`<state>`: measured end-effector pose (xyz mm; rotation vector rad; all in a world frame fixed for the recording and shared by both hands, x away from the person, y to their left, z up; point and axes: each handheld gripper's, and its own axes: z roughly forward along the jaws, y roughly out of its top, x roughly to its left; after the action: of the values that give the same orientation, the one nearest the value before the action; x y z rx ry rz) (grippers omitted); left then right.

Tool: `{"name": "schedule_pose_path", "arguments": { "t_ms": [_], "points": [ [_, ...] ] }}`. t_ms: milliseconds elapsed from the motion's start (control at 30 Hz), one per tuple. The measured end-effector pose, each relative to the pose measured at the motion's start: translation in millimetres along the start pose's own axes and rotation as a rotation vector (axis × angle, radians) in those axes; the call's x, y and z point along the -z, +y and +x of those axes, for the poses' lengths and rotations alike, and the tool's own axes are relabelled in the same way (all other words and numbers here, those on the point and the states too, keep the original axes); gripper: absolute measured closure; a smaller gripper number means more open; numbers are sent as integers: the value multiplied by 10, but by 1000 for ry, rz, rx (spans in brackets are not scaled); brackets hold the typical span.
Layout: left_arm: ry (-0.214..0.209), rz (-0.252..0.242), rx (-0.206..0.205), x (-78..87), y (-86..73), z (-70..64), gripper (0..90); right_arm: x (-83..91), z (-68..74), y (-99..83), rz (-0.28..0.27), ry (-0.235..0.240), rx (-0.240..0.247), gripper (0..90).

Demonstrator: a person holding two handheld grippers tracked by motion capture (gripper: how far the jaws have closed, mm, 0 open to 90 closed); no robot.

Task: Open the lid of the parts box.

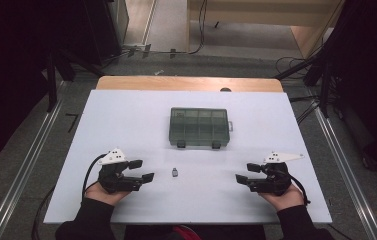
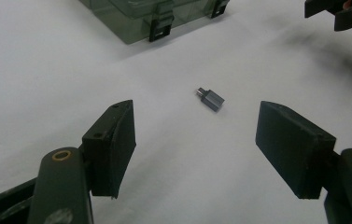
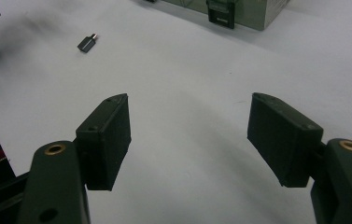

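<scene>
Grippers rest near the front edge of the table [image 1: 126,110]. My left gripper [image 1: 142,170] and right gripper [image 1: 244,173] are both wide open, facing the little plug [image 1: 175,173] between them, so either can grab it. The box [image 1: 198,127] waits shut behind.

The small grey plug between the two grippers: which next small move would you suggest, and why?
Probably move the left gripper forward to straddle the small grey plug, then close. Both grippers are open and empty, and the plug lies loose on the white table, ahead of the left jaws and closer to them than to the right gripper. The compartment box appears closed.
</scene>
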<state>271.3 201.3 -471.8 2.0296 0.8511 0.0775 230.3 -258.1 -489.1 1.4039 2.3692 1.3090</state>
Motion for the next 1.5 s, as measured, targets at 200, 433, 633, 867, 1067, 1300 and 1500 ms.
{"name": "schedule_pose_path", "arguments": {
  "t_ms": [200, 433, 633, 867, 1067, 1300, 1500],
  "points": [
    [-3, 6, -1, -12, -5, -5, 286, 2, -12, -13, 0, 3, -6, 290],
    [-9, 4, 17, -7, -6, 0, 287, 10, -22, -14, -6, 20, -13, 292],
    [-23, 2, 26, -8, -8, 8, 287, 12, -19, -18, -1, 21, -10, 292],
    [-36, -4, 12, -15, -1, 13, 278, 9, -22, -22, 4, 25, -9, 293],
    [-24, 0, 32, -21, -11, 39, 250, -2, -15, -20, 11, 28, -6, 295],
    [-28, 0, 33, -21, -12, 42, 234, 1, -24, -24, 7, 27, -15, 288],
    [-18, 2, 28, -17, -9, 37, 235, 5, -28, -23, -1, 37, -20, 252]
  ]
}}
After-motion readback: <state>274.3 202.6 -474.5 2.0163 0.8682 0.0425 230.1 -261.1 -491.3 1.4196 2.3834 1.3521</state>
